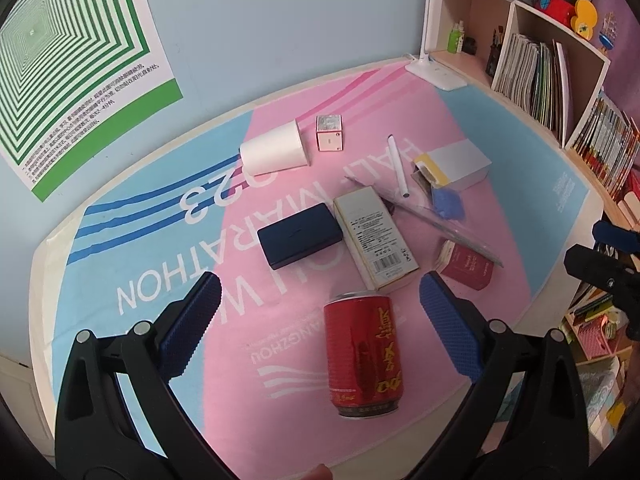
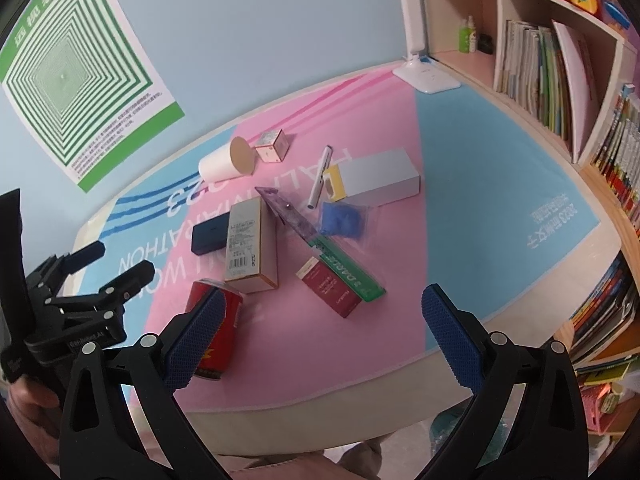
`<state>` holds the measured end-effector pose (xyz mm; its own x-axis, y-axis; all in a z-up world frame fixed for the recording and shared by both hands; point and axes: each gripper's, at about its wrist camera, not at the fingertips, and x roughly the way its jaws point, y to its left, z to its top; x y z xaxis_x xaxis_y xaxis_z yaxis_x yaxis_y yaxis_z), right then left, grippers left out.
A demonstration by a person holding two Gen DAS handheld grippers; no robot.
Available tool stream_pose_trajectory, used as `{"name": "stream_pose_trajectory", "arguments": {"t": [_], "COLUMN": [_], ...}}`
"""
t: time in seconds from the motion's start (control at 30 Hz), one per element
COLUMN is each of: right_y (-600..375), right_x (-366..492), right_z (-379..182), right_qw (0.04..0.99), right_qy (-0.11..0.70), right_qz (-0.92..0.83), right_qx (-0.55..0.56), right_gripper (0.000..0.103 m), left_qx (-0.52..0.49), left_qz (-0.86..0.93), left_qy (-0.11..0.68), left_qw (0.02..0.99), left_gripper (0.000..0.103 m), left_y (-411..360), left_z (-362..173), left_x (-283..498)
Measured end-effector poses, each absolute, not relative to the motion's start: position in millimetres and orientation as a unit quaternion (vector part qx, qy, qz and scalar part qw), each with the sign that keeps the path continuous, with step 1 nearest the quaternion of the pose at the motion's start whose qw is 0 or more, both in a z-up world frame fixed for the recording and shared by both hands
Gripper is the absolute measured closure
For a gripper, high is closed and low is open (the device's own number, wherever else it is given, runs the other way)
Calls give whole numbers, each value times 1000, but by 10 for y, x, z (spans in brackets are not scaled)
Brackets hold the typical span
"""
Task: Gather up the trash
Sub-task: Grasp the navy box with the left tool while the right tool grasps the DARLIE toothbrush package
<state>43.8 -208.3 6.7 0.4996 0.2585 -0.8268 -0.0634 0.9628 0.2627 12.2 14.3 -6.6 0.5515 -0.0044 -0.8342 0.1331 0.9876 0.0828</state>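
The left tool is wide open and holds nothing. The red can stands on the table right between its two blue pads, a little nearer to us than the pad tips, and touches neither. The right tool is wide open too and holds nothing. In its view the can sits at 9 o'clock, partly behind the left pad.

Past the can, at 12 o'clock, lies more stuff: one white paper cup on its side, one small cube box, one dark blue case, one long beige box, one white box with a yellow flap, one dark red box, one white pen, one blue crumpled thing and one long ruler.

In the left view the ruler looks see-through and is hard to make out. The blue thing is blurry, so I cannot tell what it is.
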Motion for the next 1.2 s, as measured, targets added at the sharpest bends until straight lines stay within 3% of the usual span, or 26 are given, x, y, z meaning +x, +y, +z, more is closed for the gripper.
{"name": "stream_pose_trajectory", "arguments": {"t": [0.53,0.57,0.6,0.67,1.2], "right_y": [-1860,-1848,-1825,-1800,-1690], "right_x": [915,949,1000,1094,1586], "right_z": [-313,-342,-390,-502,-1119], "right_qw": [830,827,824,814,767], "right_qy": [541,545,550,565,631], "right_qz": [129,130,131,129,107], "right_qx": [47,45,43,40,36], "right_gripper": [8,11,21,27,36], "left_qx": [130,134,140,152,217], "left_qz": [-59,-61,-65,-70,-137], "left_qy": [516,520,524,529,555], "left_qw": [845,841,838,832,792], "left_gripper": [6,6,6,6,8], "left_y": [451,460,472,486,473], "left_z": [-539,-577,-626,-717,-1215], "left_x": [582,618,665,743,1273]}}
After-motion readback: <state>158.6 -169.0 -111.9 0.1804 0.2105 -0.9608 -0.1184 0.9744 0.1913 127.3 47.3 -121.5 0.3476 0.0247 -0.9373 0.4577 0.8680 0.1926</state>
